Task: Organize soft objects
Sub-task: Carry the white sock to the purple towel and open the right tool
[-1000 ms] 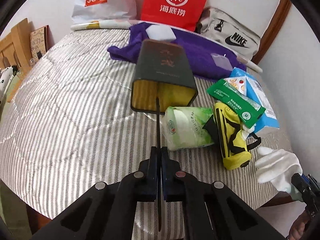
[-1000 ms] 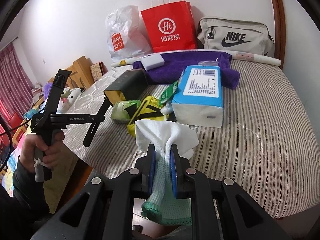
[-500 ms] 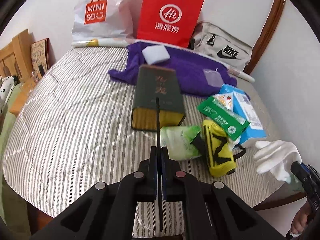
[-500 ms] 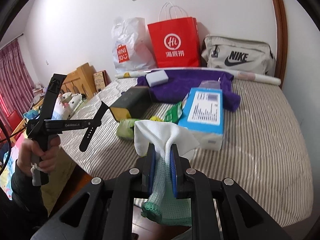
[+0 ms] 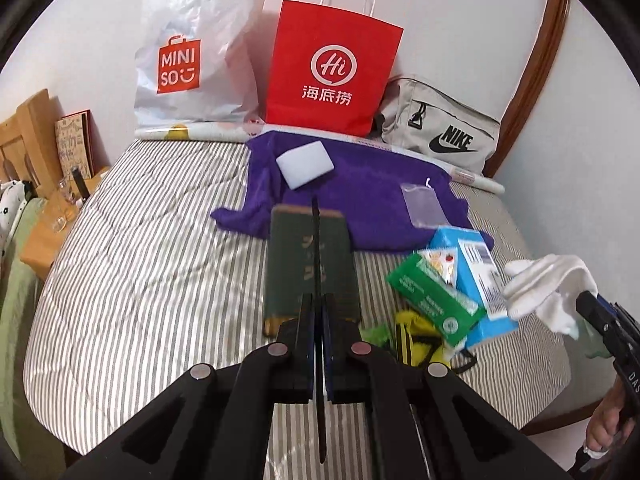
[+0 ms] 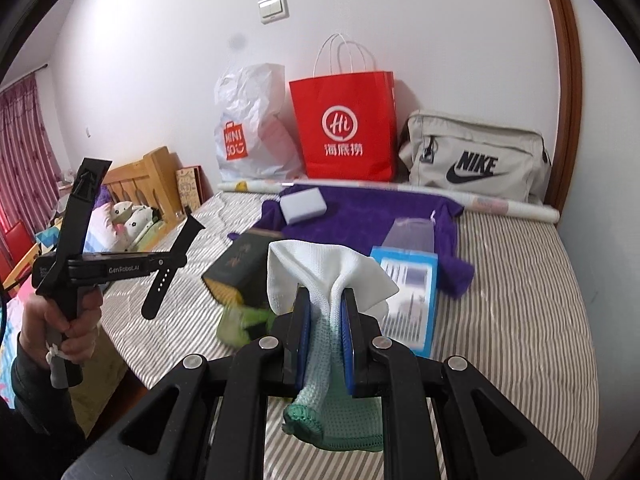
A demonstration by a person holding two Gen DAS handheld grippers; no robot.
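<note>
My right gripper (image 6: 324,300) is shut on a white glove with a green cuff (image 6: 316,272) and holds it in the air above the bed's near edge; the glove also shows in the left wrist view (image 5: 544,288). My left gripper (image 5: 319,300) is shut on a thin black watch strap (image 5: 316,240), seen from the side in the right wrist view (image 6: 172,264), held above the bed. On the bed lie a dark green box (image 5: 308,268), a blue tissue pack (image 5: 476,276), a green packet (image 5: 432,300), a yellow pouch (image 5: 416,340) and a purple towel (image 5: 360,192).
A white sponge block (image 5: 306,164) and a small clear bag (image 5: 420,204) lie on the towel. A red paper bag (image 5: 332,68), a white Miniso bag (image 5: 192,52) and a Nike bag (image 5: 440,136) stand against the wall. A wooden bedside (image 5: 24,140) is at left.
Both grippers have risen and drawn back from the bed, so the bags and wall show more. The glove and the strap stay gripped.
</note>
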